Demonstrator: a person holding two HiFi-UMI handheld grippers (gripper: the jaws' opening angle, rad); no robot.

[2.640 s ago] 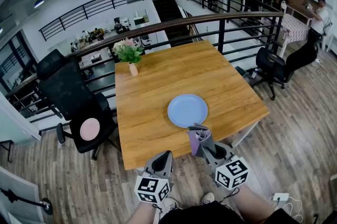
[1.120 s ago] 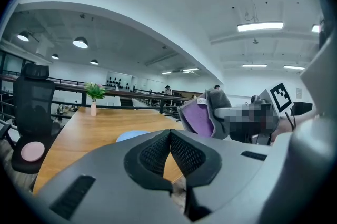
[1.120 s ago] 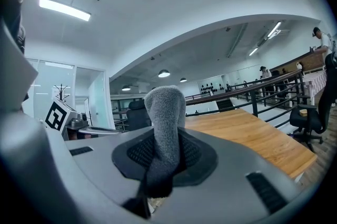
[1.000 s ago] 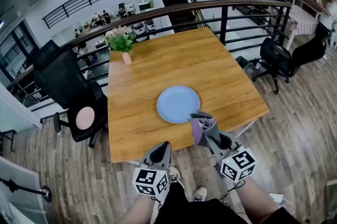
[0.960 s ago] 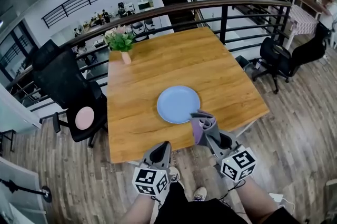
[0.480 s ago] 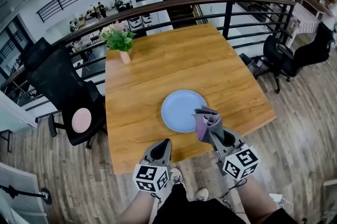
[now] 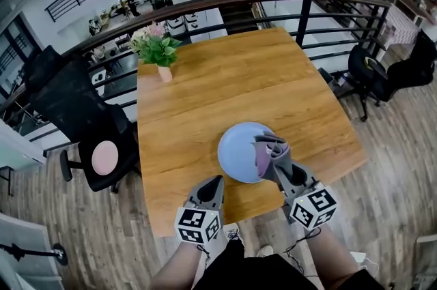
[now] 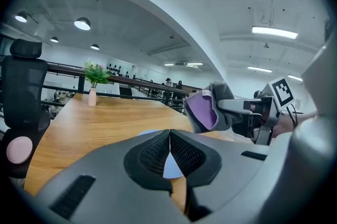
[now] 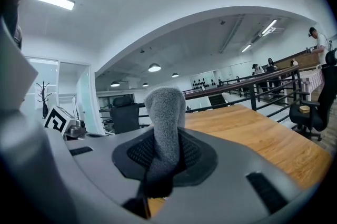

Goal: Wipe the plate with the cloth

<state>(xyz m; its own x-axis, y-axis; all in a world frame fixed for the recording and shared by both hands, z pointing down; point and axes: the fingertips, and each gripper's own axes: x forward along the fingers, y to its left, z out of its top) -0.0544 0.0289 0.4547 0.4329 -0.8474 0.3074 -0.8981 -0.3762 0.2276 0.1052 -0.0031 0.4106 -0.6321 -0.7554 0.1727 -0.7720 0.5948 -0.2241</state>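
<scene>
The cloth [image 7: 272, 153], grey outside and purple on its inner fold, is bunched into a long roll. It sticks out of the right claw [image 7: 280, 169] away from the person, its free end over the right part of the plate [image 7: 239, 149]. Whether it touches the plate cannot be told. In the right gripper view the roll [image 9: 166, 112] rises upright from between the jaws, which are clamped on its lower end. The round, pale blue plate lies flat on the wooden counter [image 7: 205, 91], close to the edge nearest the person. The left claw [image 7: 217, 179] is just to the near left of the plate and points toward it, with its jaws pressed together and nothing between them. In the left gripper view a sliver of the plate [image 8: 149, 133] shows just past the closed tips. Both claws reach forward side by side from the person's forearms, tilted slightly down, with their marker cubes toward the person. A small vase of flowers [image 7: 158, 50] stands well apart from the plate, at the counter's far left corner. A black office chair [image 7: 75, 118] is left of the plate, beside the counter, and a dark railing [image 7: 273, 2] runs beyond the counter's far edge.
</scene>
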